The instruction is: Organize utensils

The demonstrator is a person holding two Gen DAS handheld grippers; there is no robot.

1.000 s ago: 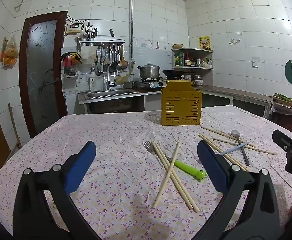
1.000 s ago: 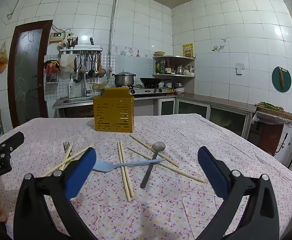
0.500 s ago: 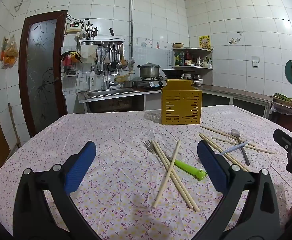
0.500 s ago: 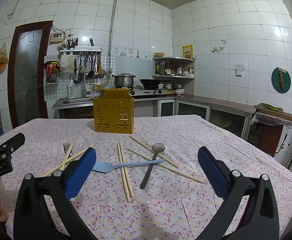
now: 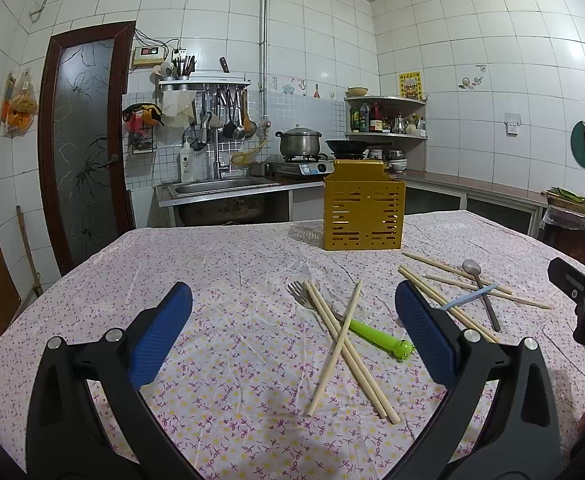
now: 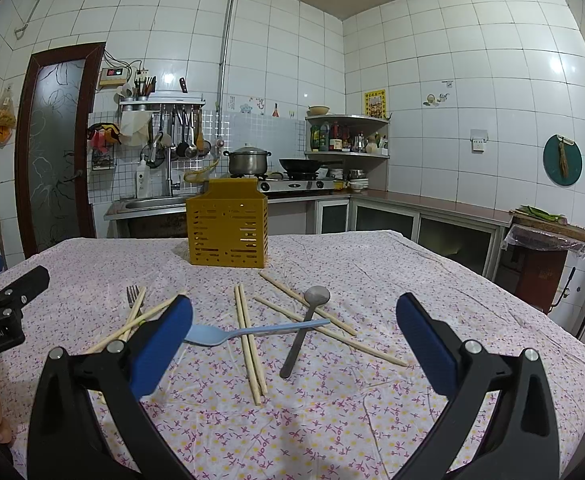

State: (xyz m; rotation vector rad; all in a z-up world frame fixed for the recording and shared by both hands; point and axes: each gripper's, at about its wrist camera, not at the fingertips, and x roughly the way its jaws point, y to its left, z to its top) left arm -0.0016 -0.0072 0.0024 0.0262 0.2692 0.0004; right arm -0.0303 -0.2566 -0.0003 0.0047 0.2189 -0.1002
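Note:
A yellow slotted utensil holder stands upright toward the far side of the table. In front of it lie loose wooden chopsticks, a fork with a green handle, a blue plastic spoon and a metal spoon. My left gripper hovers open above the cloth, just short of the fork and crossed chopsticks. Over the spoons and a chopstick pair, my right gripper is open too. Neither holds anything.
The table wears a pink flowered cloth. Behind it are a sink counter, a stove with a pot and a corner shelf. A brown door is at left. A covered bin stands right of the table.
Both views have drifted only slightly. Nothing on the table has moved and both grippers stay open.

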